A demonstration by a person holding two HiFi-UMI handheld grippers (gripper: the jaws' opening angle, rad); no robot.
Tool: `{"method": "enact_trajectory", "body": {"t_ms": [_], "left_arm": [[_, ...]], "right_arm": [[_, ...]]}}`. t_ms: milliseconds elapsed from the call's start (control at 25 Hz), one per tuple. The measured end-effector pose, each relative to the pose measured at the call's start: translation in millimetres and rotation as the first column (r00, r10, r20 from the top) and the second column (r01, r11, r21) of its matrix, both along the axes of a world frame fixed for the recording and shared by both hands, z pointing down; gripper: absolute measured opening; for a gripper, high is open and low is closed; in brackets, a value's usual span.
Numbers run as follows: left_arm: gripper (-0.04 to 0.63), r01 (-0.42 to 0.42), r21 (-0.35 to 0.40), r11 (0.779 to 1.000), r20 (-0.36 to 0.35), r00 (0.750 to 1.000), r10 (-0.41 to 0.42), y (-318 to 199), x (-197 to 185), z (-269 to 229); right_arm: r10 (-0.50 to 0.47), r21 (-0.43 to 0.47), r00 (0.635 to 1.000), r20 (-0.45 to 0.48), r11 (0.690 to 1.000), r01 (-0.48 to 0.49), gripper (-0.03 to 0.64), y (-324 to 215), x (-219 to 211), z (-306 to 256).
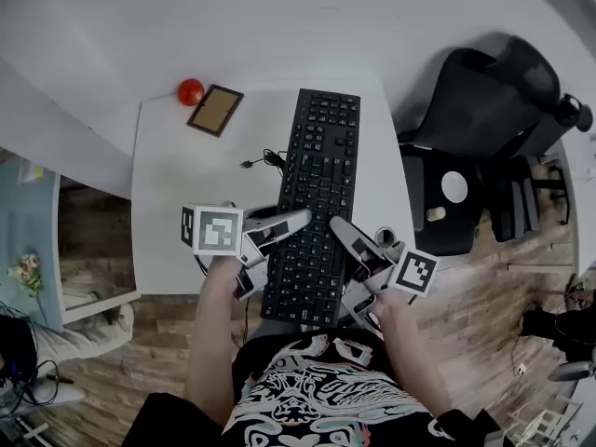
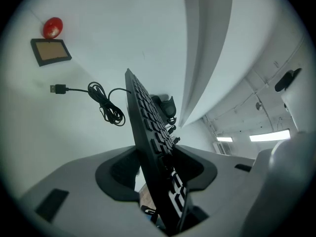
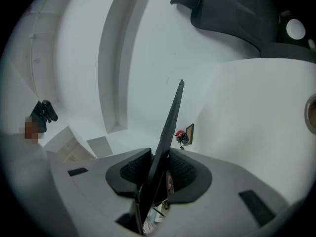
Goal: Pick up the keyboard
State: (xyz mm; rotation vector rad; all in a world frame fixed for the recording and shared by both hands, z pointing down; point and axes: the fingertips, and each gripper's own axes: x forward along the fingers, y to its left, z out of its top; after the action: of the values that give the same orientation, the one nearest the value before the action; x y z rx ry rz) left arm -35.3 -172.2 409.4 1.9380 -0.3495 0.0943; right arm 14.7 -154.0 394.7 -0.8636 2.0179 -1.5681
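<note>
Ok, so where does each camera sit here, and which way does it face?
Head view: on the person's head, looking steeply down at the white table, keyboard, red ball and framed board; both forearms, left gripper and right gripper show.
Left gripper view: rides the left gripper, looks along its own jaws; keyboard stands between them.
Right gripper view: rides the right gripper, at the keyboard's other side; its jaws clamp the keyboard.
Shared: all three show keyboard, ball and board.

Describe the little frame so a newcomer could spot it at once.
On the white table, look to the far left corner, left of the black keyboard. The frame lies there beside a red ball: the only dark-rimmed rectangle with a brown face.
</note>
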Motion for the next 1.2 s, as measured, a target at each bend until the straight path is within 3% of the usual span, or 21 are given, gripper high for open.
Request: {"method": "enact_trajectory", "body": {"t_ms": [480, 1200], "left_arm": [[0.201, 0.045, 0.019, 0.999, 0.05, 0.998, -0.046, 0.7, 3.7, -5.5], [0.212, 0.115, 0.061, 0.991, 0.049, 0.992, -0.118, 5.0, 5.4, -10.6]], "right_arm": [[-0.043, -0.02, 0.999, 0.008, 0.999, 0.043, 0.126, -1.1, 2.0, -4.4], [-0.126, -0.005, 0.991, 0.037, 0.992, 0.126, 0.124, 0.4, 1.7, -13.9]]}}
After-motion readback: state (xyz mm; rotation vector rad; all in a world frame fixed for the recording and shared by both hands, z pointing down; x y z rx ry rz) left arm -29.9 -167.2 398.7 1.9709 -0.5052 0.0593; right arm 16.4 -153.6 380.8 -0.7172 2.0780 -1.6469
